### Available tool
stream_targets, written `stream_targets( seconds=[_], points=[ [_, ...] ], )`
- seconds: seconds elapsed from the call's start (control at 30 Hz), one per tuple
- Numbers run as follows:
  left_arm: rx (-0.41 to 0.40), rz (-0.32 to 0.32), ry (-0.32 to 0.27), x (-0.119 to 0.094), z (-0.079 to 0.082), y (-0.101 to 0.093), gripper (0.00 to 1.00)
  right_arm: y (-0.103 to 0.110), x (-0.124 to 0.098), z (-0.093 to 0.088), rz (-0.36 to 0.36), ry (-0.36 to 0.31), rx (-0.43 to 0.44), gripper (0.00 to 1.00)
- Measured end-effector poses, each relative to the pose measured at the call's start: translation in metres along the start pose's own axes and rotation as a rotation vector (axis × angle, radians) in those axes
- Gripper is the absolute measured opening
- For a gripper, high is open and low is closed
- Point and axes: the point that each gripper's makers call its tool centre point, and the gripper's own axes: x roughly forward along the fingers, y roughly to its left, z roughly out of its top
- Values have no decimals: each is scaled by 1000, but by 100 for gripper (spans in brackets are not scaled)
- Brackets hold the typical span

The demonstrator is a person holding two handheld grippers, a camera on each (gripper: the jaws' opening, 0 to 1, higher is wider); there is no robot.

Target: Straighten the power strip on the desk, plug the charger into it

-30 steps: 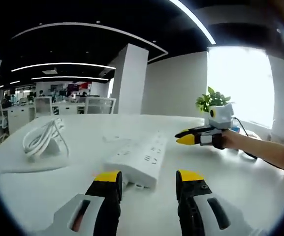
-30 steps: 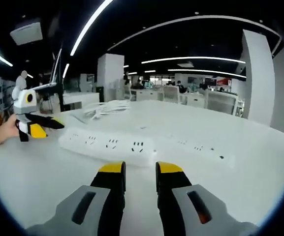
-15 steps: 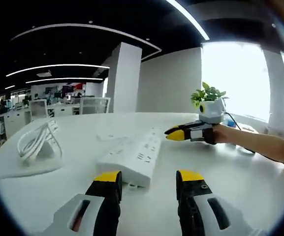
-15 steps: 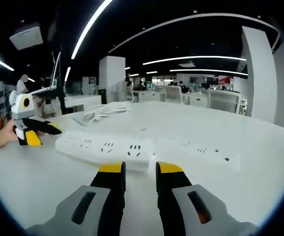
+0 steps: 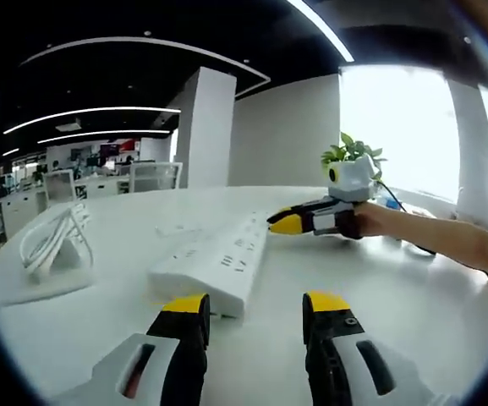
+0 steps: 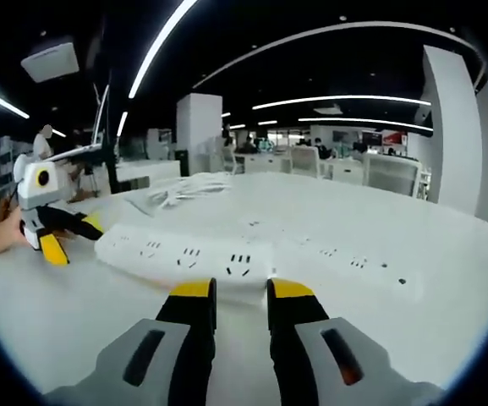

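The power strip (image 5: 216, 264) lies flat on the white desk (image 5: 413, 313), a long white bar with rows of socket holes on top. In the left gripper view its near short end sits just past the tips of the left gripper (image 5: 254, 306), whose two yellow-tipped jaws stand wide apart with nothing between them and touch nothing. To the right of the strip the desk is bare and open. There the right gripper (image 5: 287, 223) comes in, held by a hand (image 5: 367, 222); its yellow tip is close to the far right side of the strip, but I cannot tell if it touches. In the right gripper view the power strip (image 6: 252, 259) lies sideways, and its long near edge is just beyond the right gripper (image 6: 241, 290), whose jaws are only a little apart and hold nothing. The left gripper (image 6: 57, 237) shows by the strip's left end, jaws spread. Beyond the strip, a coiled white cable (image 5: 47, 241) lies on the desk. The same white cable (image 6: 186, 188) shows past the strip in the right gripper view. A small green plant (image 5: 351, 152) stands behind the hand, near the bright window (image 5: 400, 127).
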Motion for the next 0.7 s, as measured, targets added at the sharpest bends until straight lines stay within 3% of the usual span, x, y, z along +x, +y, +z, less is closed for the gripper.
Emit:
stream_targets(
  seconds=[0.5,0.7],
  points=[
    [14,15,6,3,-5,-6,45,5,0,-4,12,5,3,24],
    [-1,10,2,4,-3,-1,45,2,1,-4,14,1,28,23]
  ],
)
